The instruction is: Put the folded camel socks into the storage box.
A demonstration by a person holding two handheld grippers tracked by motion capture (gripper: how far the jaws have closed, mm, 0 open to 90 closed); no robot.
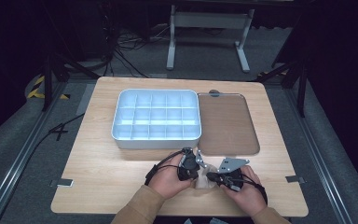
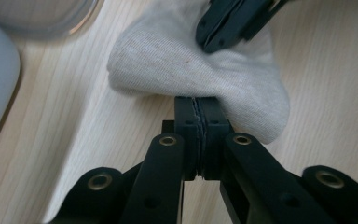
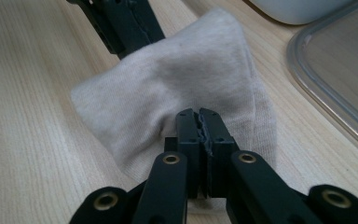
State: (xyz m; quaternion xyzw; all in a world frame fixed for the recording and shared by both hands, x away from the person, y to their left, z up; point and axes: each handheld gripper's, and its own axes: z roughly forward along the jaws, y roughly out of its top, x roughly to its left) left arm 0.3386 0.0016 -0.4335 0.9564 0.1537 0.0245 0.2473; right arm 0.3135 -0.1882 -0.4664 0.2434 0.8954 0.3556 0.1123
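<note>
Sock [image 1: 204,179] lies near the table [image 1: 98,177] edge, pinched at opposite sides by left gripper [image 2: 198,114] and right gripper [image 3: 199,126], both clamped shut on cloth, probably for folding.

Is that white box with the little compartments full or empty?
Empty: in the high view every compartment of the divided box shows only its bare pale floor.

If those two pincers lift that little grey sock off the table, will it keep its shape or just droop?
Probably droop: the sock is soft knit that already bunches and creases where the left gripper and right gripper pinch it. It looks light, so lifting should be easy. The ribbed fabric seems unlikely to slip from shut jaws, and it won't roll.
</note>
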